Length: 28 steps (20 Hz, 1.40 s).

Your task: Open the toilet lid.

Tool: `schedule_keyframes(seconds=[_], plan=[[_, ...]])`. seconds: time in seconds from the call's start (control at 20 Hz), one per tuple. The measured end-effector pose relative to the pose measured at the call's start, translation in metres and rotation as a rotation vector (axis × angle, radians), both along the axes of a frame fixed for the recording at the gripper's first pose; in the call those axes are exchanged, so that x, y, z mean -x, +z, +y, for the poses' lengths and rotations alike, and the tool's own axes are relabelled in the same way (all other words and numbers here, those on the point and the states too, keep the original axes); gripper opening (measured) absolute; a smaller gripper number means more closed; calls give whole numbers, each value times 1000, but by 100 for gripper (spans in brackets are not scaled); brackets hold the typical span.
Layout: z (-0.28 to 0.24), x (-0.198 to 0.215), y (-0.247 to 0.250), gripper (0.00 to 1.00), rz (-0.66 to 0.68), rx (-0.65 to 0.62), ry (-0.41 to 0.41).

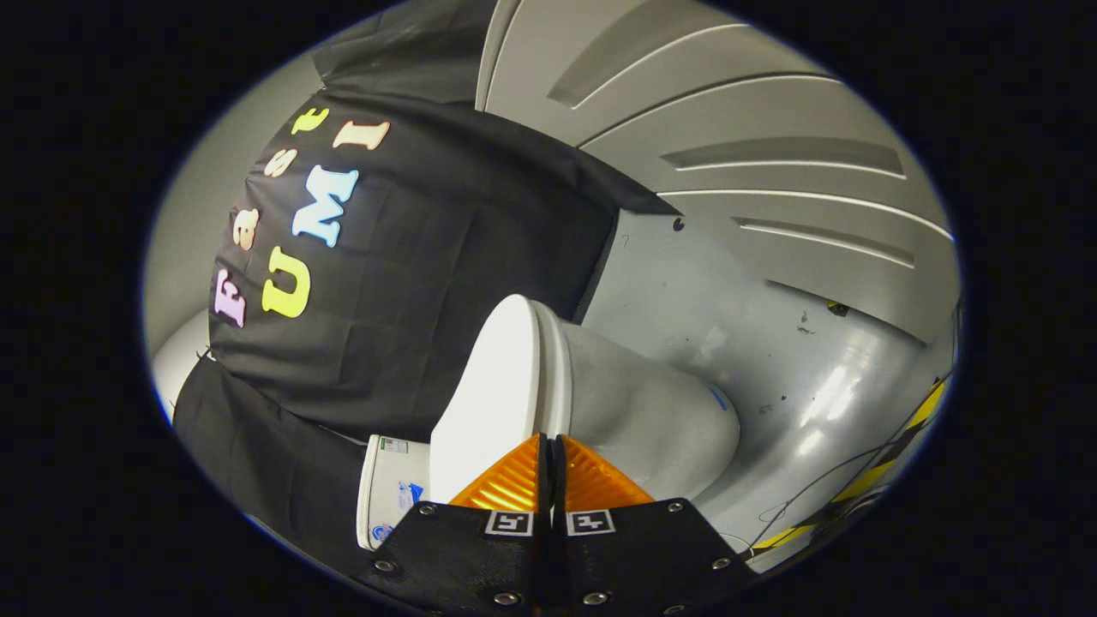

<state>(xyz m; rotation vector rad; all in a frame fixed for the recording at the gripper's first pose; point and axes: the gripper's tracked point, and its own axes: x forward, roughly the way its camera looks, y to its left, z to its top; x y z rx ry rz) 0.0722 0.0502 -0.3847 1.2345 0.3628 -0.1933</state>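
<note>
The view is rolled, so the white toilet looks turned on its side. Its flat lid (488,386) lies down against the seat rim (555,368), with the bowl (651,411) beyond the rim. The tank (390,488), with small stickers on it, stands at the lid's near end beside the fingers. My gripper (549,439) is shut, its two fingers pressed together with nothing between them. The tips sit right at the lid's side edge, where lid and seat meet. Whether they touch it I cannot tell.
Black booth cloth (411,283) hangs behind the toilet. A grey glossy floor (754,360) spreads past the bowl, with a thin cable (814,488) and yellow-black tape (900,446) on it. A grey panelled door or wall (728,128) rises beyond.
</note>
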Motion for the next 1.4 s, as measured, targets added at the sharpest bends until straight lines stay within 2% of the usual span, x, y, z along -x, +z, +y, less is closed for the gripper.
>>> schedule_keyframes(seconds=[0.35, 0.65, 0.9, 1.4], plan=[[0, 2, 33, 0, 68, 122, -11], [2, 1, 56, 0, 127, 317, 52], [2, 0, 88, 0, 127, 387, 43], [6, -4, 137, 0, 169, 644, 46]])
